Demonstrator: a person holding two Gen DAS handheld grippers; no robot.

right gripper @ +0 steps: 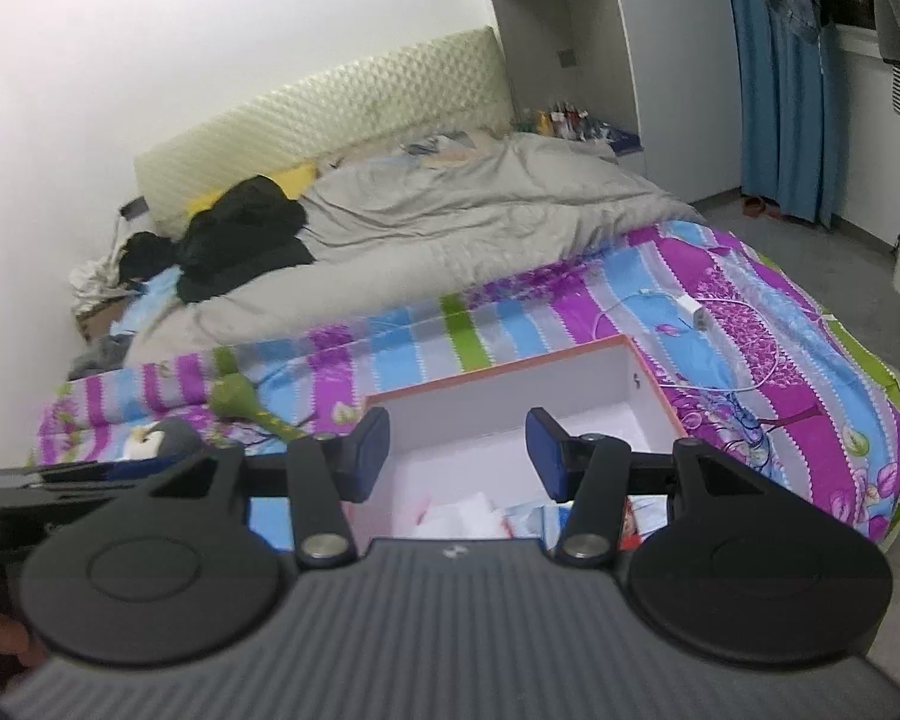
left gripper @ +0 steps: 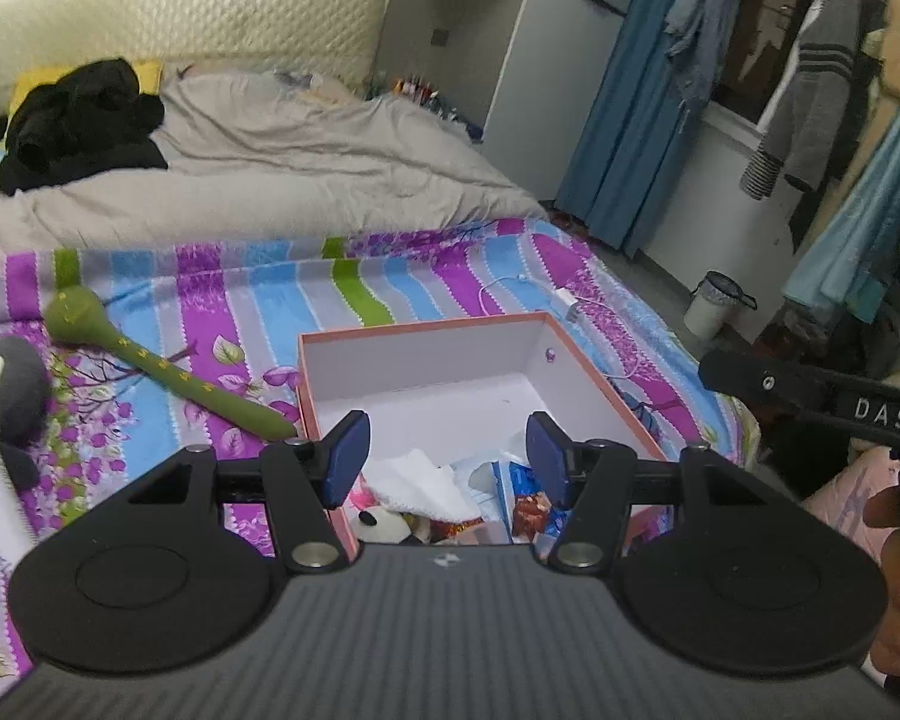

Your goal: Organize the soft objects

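In the left wrist view, we see the left gripper [left gripper: 447,456] held above the near end of an open box [left gripper: 594,381] with an orange rim and white walls; its blue-padded tongs stand apart with nothing between them. The box sits on a bedspread [left gripper: 258,300] striped in purple, blue and green. Down in its near end lie a white cloth [left gripper: 417,483], a small panda plush [left gripper: 381,525] and some blue and red packets [left gripper: 531,495]; the far half of the box floor is bare. To the left of the box a green star-dotted plush stick [left gripper: 150,360] lies on the bedspread, its thin end touching the box's near left corner. Farther left a grey and white penguin plush [left gripper: 9,384] sits at the edge of view. Beyond, a grey duvet [left gripper: 282,162] carries a black garment [left gripper: 81,123]. A white charger [left gripper: 570,303] with its cable lies just past the box's far right corner.

In the right wrist view, the right gripper [right gripper: 456,456] also hangs over the same box [right gripper: 654,384], tongs apart and empty. We make out the white cloth [right gripper: 462,510] below them, blurred. The green stick [right gripper: 246,405] and penguin [right gripper: 156,438] lie to the left, the charger [right gripper: 693,309] far right, and the left gripper [right gripper: 42,483] enters at the left edge.
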